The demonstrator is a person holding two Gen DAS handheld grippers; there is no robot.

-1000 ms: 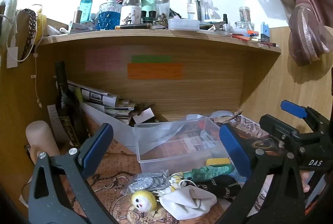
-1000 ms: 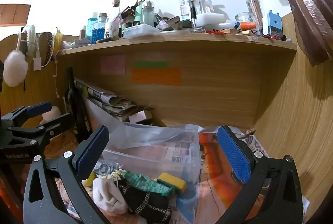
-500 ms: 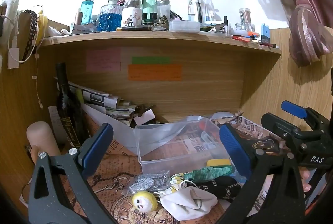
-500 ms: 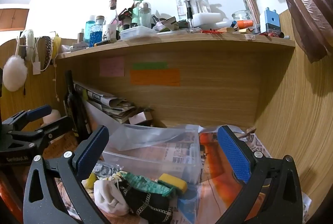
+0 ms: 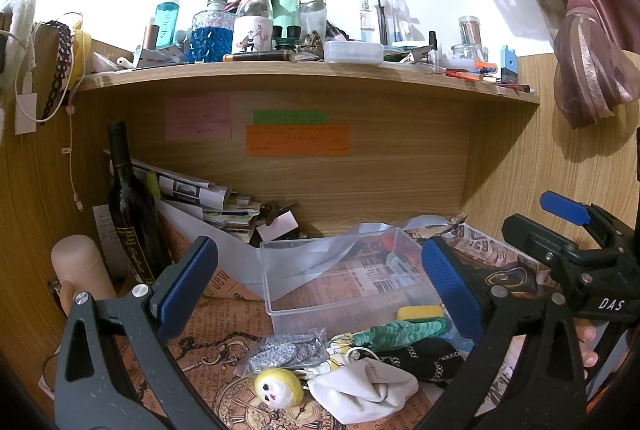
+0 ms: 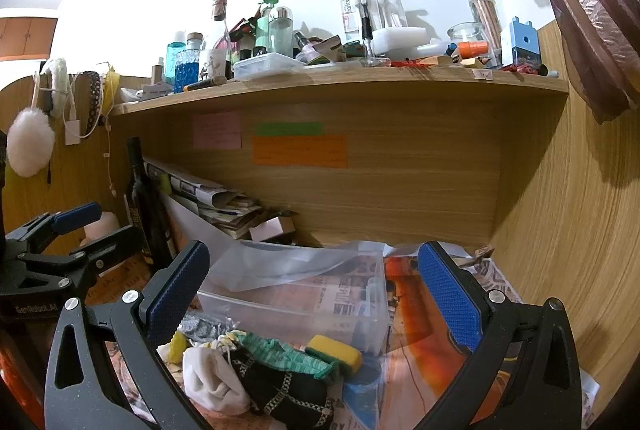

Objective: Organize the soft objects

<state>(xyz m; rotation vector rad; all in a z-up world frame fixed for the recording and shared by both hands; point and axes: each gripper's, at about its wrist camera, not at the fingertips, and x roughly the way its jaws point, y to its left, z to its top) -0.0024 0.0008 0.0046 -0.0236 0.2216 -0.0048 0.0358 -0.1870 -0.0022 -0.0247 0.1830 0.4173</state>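
Observation:
A heap of soft things lies on the paper-covered desk in front of a clear plastic bin (image 5: 344, 282): a white cloth pouch (image 5: 360, 386), a yellow plush ball with a face (image 5: 279, 387), a green knitted piece (image 5: 400, 334), a black patterned cloth (image 5: 424, 360), a yellow sponge (image 5: 420, 312) and a silvery bag (image 5: 284, 348). My left gripper (image 5: 318, 284) is open and empty above the heap. My right gripper (image 6: 312, 290) is open and empty over the bin (image 6: 304, 302), the heap (image 6: 276, 370) below it.
A dark wine bottle (image 5: 128, 206) and stacked papers (image 5: 200, 194) stand at the back left, a beige cylinder (image 5: 78, 270) at left. A shelf (image 5: 304, 74) overhead is crowded with bottles. Wooden walls close the back and right. A curtain (image 5: 588, 78) hangs at the right.
Both views have shifted slightly; the scene sits a little lower in the frames. Nothing was taken hold of or moved.

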